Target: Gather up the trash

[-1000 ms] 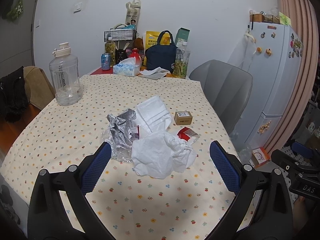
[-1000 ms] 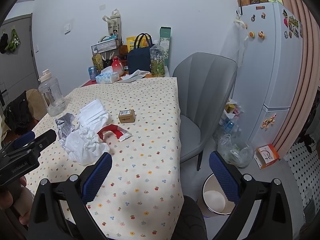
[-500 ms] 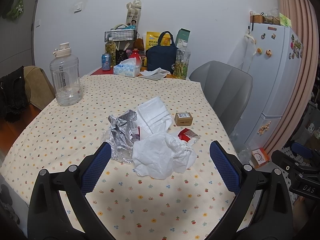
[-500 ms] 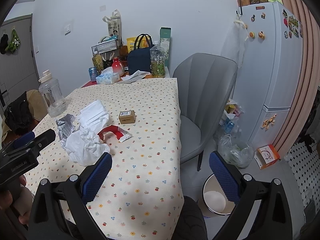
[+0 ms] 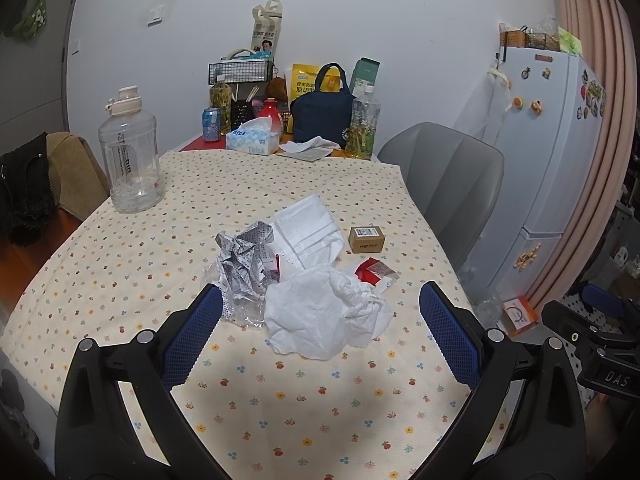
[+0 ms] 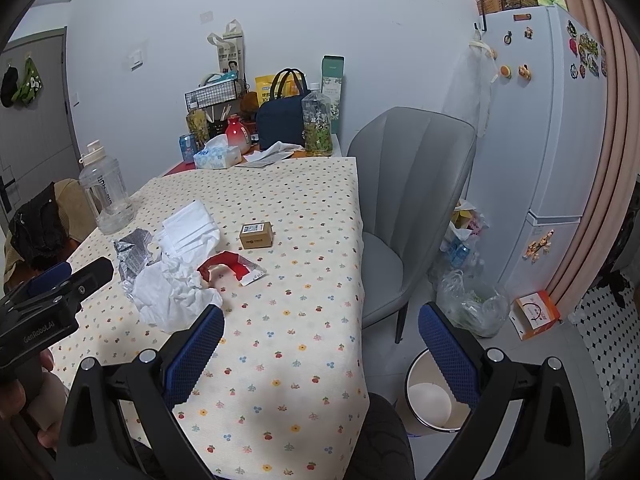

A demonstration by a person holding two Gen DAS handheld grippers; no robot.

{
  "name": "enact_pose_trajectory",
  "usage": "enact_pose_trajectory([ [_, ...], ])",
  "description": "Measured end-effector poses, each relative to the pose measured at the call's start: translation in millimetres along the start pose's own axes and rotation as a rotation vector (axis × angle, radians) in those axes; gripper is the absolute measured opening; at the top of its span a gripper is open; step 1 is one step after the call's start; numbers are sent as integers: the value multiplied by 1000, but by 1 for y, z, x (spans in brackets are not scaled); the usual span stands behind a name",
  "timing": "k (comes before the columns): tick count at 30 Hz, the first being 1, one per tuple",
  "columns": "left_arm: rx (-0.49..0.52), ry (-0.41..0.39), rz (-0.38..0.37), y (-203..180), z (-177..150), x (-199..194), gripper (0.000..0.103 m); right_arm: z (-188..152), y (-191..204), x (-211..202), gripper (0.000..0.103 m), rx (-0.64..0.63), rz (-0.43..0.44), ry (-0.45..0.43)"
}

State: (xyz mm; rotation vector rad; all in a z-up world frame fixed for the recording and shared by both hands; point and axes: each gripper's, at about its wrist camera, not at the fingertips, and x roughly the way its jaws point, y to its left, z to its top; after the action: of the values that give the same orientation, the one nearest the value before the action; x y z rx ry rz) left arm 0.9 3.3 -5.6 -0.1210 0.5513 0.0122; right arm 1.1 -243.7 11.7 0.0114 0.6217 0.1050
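A pile of trash lies mid-table on the flowered cloth: a crumpled white tissue (image 5: pixel 326 314) (image 6: pixel 174 296), crumpled printed foil wrapper (image 5: pixel 242 258) (image 6: pixel 132 254), white face masks (image 5: pixel 310 230) (image 6: pixel 190 224), a red torn packet (image 5: pixel 374 272) (image 6: pixel 230 266) and a small brown box (image 5: pixel 367 239) (image 6: pixel 257 235). My left gripper (image 5: pixel 320 328) hovers open just short of the tissue. Off the table's right edge my right gripper (image 6: pixel 320 340) is open and empty. A white bin (image 6: pixel 434 398) stands on the floor below it.
A clear water jug (image 5: pixel 130 160) stands at the table's left. Tissue box (image 5: pixel 253 140), bottles, a can and a navy bag (image 5: pixel 322 114) crowd the far end. A grey chair (image 6: pixel 408 200), fridge (image 6: pixel 552 132) and filled plastic bag (image 6: pixel 468 300) are to the right.
Both grippers have barely drifted; the left view sits slightly closer to the trash pile. Nothing was taken hold of.
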Motion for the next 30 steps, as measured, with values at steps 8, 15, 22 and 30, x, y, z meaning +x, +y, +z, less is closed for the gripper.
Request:
enact_pose_trajectory([
  [8,-18,-2,2,9,2,0,98,3,7,5,95,-10,20,2],
  [15,-57,-2,26,33,5,2,98,5,24,13,95,-47,67,6],
  [22,-99,4,59,61,4,7,97,4,50,34,88,-87,153,51],
  [30,-139,28,89,86,-3,20,92,-1,82,68,74,-125,259,124],
])
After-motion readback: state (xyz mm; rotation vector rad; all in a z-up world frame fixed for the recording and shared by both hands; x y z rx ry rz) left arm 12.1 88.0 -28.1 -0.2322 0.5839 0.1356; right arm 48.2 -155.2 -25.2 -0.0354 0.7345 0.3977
